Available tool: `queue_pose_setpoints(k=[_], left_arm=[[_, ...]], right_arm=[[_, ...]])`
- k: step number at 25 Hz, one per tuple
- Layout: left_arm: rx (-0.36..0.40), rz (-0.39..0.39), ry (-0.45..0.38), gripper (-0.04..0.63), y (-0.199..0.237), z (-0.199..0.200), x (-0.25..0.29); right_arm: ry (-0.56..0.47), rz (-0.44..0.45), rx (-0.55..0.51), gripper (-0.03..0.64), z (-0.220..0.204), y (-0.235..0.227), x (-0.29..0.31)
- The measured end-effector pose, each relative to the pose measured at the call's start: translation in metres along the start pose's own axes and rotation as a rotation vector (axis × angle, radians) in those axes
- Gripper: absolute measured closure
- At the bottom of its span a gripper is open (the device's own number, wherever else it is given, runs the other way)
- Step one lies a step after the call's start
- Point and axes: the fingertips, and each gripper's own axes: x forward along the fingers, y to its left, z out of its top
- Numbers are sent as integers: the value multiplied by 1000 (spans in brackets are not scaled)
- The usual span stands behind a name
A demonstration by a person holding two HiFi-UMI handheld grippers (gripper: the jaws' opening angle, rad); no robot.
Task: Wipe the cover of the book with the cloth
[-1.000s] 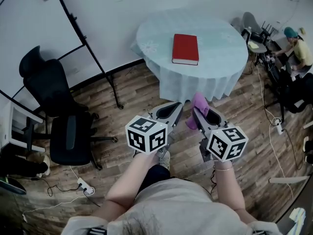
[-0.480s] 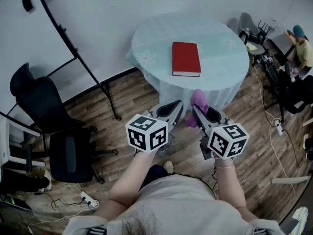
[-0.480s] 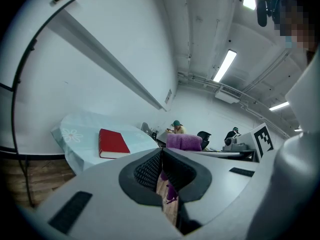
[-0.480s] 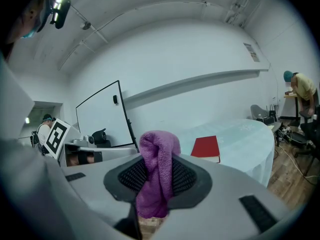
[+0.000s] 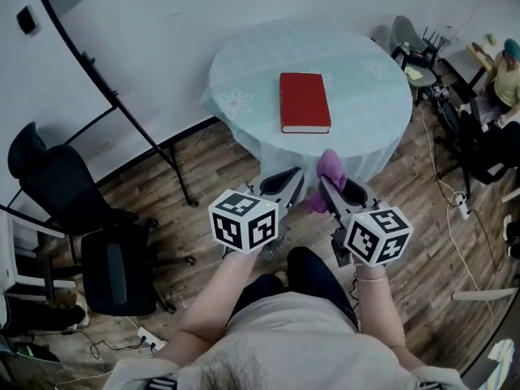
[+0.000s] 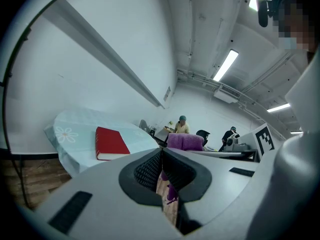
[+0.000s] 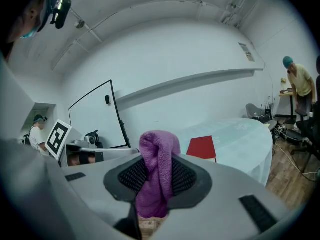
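A red book (image 5: 305, 102) lies closed on a round table with a pale blue flowered cloth (image 5: 244, 71); it also shows in the left gripper view (image 6: 111, 143) and the right gripper view (image 7: 202, 148). My right gripper (image 5: 329, 181) is shut on a purple cloth (image 5: 328, 174), which sticks up between its jaws (image 7: 156, 174). My left gripper (image 5: 291, 184) is shut with nothing in it (image 6: 161, 170). Both grippers hang over the wooden floor, short of the table's near edge.
A black office chair (image 5: 89, 234) stands at the left. A whiteboard stand's black legs (image 5: 154, 140) reach toward the table. At the right are chairs, cables and a seated person (image 5: 502, 80). The person's leg (image 5: 313, 279) shows below the grippers.
The table and book have come nearer and shifted slightly left in the head view. A leg has stepped forward below the grippers. Both grippers keep their hold and pose.
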Motion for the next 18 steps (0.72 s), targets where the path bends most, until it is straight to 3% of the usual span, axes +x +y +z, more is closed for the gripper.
queue_pose_setpoints(k=[18], left_arm=[[-35, 42, -3, 575, 61, 29, 69]], right_arm=[[20, 30, 5, 499, 24, -63, 75]])
